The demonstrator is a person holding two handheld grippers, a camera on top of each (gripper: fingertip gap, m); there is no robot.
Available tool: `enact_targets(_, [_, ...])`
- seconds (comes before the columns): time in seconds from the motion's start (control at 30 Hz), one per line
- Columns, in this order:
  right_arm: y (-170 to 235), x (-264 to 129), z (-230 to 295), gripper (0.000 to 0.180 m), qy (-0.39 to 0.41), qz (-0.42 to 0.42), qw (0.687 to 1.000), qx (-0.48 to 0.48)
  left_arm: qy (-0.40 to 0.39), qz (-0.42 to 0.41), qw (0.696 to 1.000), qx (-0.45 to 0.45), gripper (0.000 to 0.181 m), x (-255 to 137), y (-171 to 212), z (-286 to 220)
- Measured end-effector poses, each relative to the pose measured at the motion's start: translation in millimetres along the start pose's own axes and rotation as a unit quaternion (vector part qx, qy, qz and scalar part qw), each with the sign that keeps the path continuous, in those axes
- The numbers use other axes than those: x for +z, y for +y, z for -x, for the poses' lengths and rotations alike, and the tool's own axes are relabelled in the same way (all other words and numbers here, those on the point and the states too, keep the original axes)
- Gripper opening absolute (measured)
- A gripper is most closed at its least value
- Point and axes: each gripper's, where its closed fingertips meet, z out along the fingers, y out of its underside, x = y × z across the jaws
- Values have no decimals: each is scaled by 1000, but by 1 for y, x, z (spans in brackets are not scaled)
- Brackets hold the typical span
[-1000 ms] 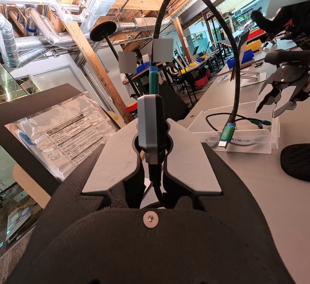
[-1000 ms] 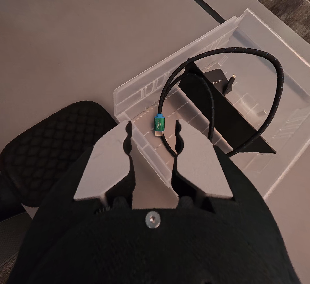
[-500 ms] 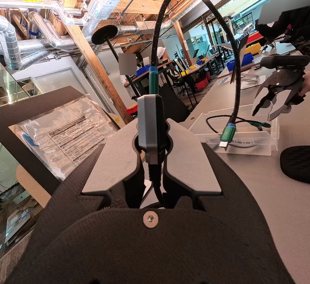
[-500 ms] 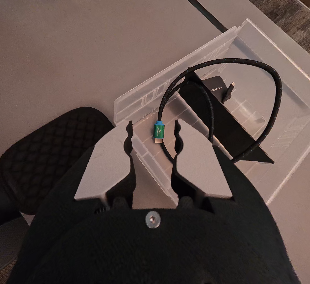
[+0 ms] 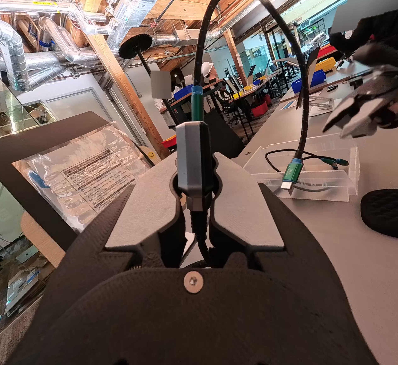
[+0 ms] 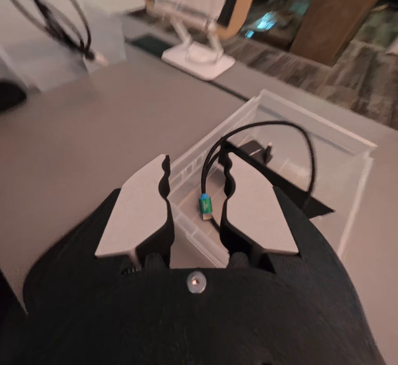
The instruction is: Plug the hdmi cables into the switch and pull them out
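My left gripper (image 5: pixel 195 166) is shut on a grey switch (image 5: pixel 191 156), held upright above the desk. A green-ended black braided HDMI cable (image 5: pixel 243 9) is plugged into its top, arcs over, and its free green plug (image 5: pixel 291 172) hangs in front of a clear plastic tray (image 5: pixel 323 180). My right gripper (image 6: pixel 197 161) is open and empty, hovering above the tray (image 6: pixel 323 139). A second cable's green plug (image 6: pixel 205 204) lies in the tray between its fingers. The right gripper also shows blurred in the left wrist view (image 5: pixel 361 115).
A black patterned pad (image 5: pixel 379 212) lies on the grey desk (image 5: pixel 323 257) right of the tray. A black card (image 6: pixel 310 201) and a small dark device (image 6: pixel 254 149) sit in the tray. A monitor (image 5: pixel 43 139) with a plastic bag stands at left. A white stand (image 6: pixel 200 61) is beyond.
My right gripper has tilted up and swung, blurring its view; the green plug now sits lower between its fingers. The left gripper holds the switch still.
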Motion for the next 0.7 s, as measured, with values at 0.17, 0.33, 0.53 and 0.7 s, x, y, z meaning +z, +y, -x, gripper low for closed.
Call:
enact_targets(0.17, [-87, -101, -73, 50, 134, -187, 966, 118, 6, 3, 1000, -7, 21, 5, 4, -4])
enact_targets(0.33, [-133, -155, -82, 48, 169, -258, 949, 67, 16, 7, 1000, 2, 22, 10, 5, -15])
enact_targets(0.53, [-124, -122, -50, 48, 131, -261, 955, 43, 25, 17, 1000, 5, 21, 16, 12, -23])
enact_targets(0.7, [-97, -78, -15, 49, 92, -255, 962, 45, 29, 18, 999, 1, 21, 18, 16, -24])
